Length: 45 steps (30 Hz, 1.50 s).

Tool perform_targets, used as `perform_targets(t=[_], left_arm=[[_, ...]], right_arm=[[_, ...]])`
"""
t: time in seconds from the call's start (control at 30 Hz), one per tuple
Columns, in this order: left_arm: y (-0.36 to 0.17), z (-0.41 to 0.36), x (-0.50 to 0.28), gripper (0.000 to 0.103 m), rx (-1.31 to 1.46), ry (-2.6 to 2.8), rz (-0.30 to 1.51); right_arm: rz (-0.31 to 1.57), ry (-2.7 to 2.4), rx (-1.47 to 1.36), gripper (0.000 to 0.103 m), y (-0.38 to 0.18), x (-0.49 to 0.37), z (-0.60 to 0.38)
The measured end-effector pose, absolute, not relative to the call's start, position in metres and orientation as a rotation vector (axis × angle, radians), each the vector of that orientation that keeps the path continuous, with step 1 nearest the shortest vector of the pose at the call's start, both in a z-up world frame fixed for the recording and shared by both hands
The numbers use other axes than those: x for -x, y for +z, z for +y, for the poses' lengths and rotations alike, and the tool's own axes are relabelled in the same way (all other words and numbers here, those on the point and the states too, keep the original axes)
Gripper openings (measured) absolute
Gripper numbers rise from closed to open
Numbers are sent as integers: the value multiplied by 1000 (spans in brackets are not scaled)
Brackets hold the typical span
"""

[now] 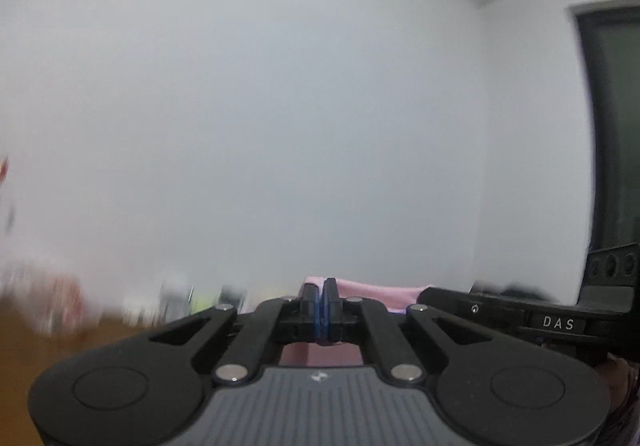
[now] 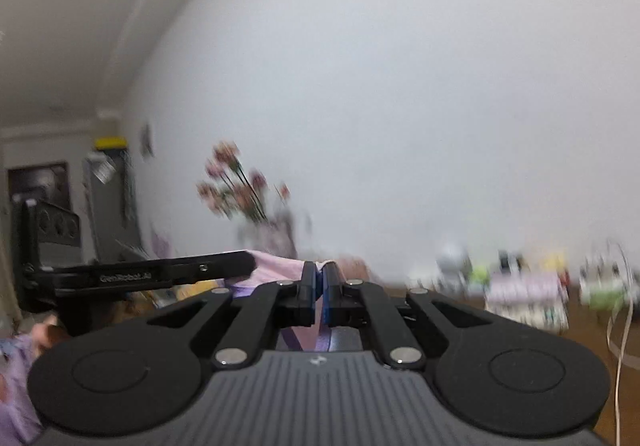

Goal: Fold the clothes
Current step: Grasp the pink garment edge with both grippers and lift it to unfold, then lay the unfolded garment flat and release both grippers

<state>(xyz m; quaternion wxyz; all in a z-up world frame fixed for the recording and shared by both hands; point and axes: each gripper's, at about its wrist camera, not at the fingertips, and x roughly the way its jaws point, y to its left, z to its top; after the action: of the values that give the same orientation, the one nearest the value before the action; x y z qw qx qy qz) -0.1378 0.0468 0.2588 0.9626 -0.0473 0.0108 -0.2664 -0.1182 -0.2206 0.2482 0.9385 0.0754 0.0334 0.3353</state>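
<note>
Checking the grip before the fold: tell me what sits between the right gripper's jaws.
In the right wrist view, the right gripper has pink cloth pinched between its nearly closed jaws; the fabric runs left toward the left gripper.

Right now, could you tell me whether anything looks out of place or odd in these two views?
Nothing stands out. The left gripper and right gripper are each shut on the pink cloth, held up facing a plain white wall. The background clutter is too blurred to judge.
</note>
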Motion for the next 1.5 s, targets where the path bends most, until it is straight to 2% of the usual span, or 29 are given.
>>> perform_targets(t=[0.13,0.3,0.43,0.53,0.63,0.7,0.77,0.8,0.87,0.9,0.93,1.03,1.1,1.17,1.27,1.33,1.43,1.5], left_arm=[[317,49,158,0,78,-566,-142],[331,40,117,0,34,-514,-113],[342,34,84,0,-1,-473,-90],[350,29,59,1,-27,-442,-73],[318,33,9,1,-14,-408,79],[290,37,-27,15,0,-383,199],[262,41,-64,34,14,-358,320],[248,44,-83,38,21,-345,380],[221,48,-119,40,36,-318,500],[207,53,-124,42,47,-311,545],[192,61,-113,44,65,-314,571],[161,66,-93,54,86,-308,617],[141,66,-82,70,96,-302,642],[122,66,-71,75,105,-296,668],[93,66,-54,75,120,-287,706],[74,66,-43,73,130,-281,731],[44,67,-26,64,145,-272,769],[29,66,-19,55,153,-266,784]], right_arm=[[-98,714,-114,3,309,149,-226],[-269,703,-28,3,368,182,-220],[-300,665,25,3,395,170,-211],[-210,597,28,3,394,113,-202],[-87,453,44,3,376,8,-180],[-24,410,53,4,358,-70,-166],[143,321,80,21,335,-134,-157],[215,292,91,24,321,-146,-156],[278,306,98,46,290,-129,-163],[310,312,102,70,274,-120,-166],[342,319,106,83,258,-112,-169],[437,339,117,83,212,-85,-179],[501,352,124,83,180,-68,-186],[536,408,138,83,146,-36,-179],[569,486,137,82,104,-3,-161],[609,495,96,77,86,0,-154],[600,519,81,74,67,-10,-146],[596,502,63,67,64,-17,-149]])
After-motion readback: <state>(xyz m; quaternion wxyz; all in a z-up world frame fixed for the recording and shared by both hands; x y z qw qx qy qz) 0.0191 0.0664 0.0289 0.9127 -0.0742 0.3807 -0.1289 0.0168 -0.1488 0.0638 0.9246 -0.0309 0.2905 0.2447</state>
